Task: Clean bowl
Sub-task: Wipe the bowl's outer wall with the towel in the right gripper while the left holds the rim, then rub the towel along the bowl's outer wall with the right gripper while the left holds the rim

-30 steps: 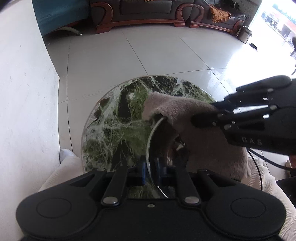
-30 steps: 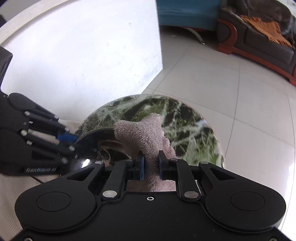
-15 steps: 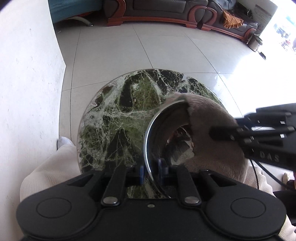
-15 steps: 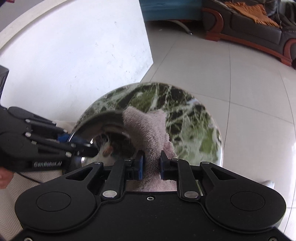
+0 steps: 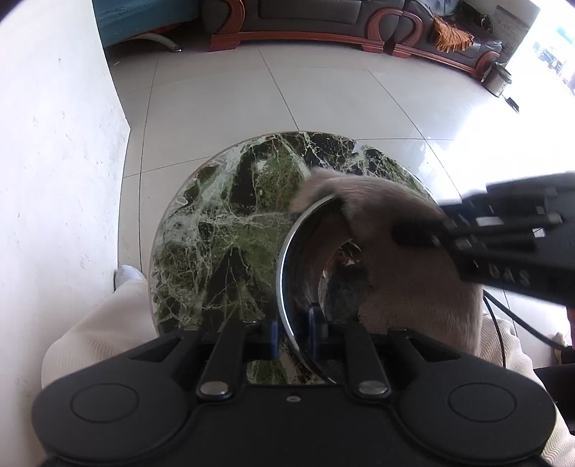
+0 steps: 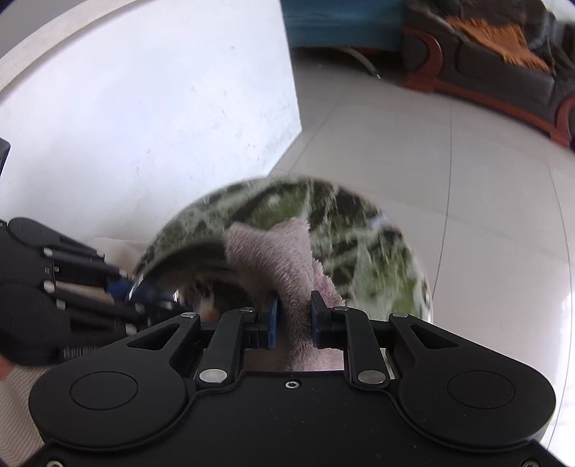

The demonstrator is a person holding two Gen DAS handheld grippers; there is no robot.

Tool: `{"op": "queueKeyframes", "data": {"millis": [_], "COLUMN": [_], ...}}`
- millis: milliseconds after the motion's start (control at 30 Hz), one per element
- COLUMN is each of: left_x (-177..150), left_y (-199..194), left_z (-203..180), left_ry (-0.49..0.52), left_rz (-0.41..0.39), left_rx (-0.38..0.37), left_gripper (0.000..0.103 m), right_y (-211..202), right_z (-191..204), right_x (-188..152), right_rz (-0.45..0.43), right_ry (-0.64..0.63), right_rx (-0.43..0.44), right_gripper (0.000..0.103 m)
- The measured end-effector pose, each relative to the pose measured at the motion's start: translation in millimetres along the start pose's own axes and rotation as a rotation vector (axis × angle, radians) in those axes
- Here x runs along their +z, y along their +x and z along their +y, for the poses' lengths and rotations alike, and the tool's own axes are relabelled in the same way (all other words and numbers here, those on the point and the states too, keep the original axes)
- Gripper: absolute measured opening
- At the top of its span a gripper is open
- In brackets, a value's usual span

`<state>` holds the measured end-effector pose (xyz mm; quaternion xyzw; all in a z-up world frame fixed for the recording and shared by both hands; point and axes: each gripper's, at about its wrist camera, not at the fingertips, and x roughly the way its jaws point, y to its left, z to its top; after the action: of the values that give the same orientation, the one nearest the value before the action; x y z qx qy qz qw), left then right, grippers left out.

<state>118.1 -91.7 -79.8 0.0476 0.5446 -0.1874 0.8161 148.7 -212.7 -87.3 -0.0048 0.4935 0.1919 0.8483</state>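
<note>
A shiny steel bowl (image 5: pixel 305 266) is held on edge above a round green marble table (image 5: pixel 230 222). My left gripper (image 5: pixel 293 336) is shut on the bowl's rim. My right gripper (image 6: pixel 293 319) is shut on a pinkish-grey towel (image 6: pixel 276 258) and presses it into the bowl (image 6: pixel 187 276) from the right. In the left wrist view the towel (image 5: pixel 406 273) drapes over the bowl's far rim and fills its right side, with the right gripper (image 5: pixel 413 235) behind it. The left gripper (image 6: pixel 122 287) shows at the left of the right wrist view.
A white wall (image 5: pixel 54 179) stands close on the left. Pale floor tiles (image 5: pixel 251 89) surround the table. A dark sofa with red wooden trim (image 5: pixel 323 21) lines the far wall. The person's cream trousers (image 5: pixel 97 341) are under the table's near edge.
The towel has slid around inside the bowl, first down and right, now back up over the far rim. The bowl has tilted so more of its inside faces the left camera.
</note>
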Motion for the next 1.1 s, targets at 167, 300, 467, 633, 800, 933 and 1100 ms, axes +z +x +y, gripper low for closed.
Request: {"op": "queueKeyframes", "data": {"millis": [167,300,467,633,800,933,1100], "left_x": [-1,-1,-2,-2,1,12,33], "left_y": [0,-1,1,2,3,-5,1], "left_z": [1,0,-2,-3,-3,2,3], "left_ry": [0.009,0.008,-0.002,0.001,0.006,0.006,0.024], "left_rz": [0.005,0.007,-0.003,-0.007,-0.009,-0.063,-0.091], "left_rx": [-0.004,0.000,0.002,-0.007,-0.015,-0.031,-0.070], "left_gripper": [0.015,0.015,0.015,0.015,0.015,0.015,0.015], "right_y": [-6,-2,1,-9,-11,-10,-10], "right_z": [8,11,6,-7,-1,2,5], "right_x": [-8,19,15,-21,-21,-14,-13], "right_rz": [0.005,-0.044,-0.031,-0.001,-0.008,-0.013,-0.010], "right_ry": [-0.025,-0.060,-0.028,0.118,0.101,0.056,0.038], "right_rx": [-0.024,-0.017,-0.006,0.028,0.003,-0.010,-0.021], "right_gripper": [0.017,0.017,0.017,0.018,0.018,0.018,0.018]}}
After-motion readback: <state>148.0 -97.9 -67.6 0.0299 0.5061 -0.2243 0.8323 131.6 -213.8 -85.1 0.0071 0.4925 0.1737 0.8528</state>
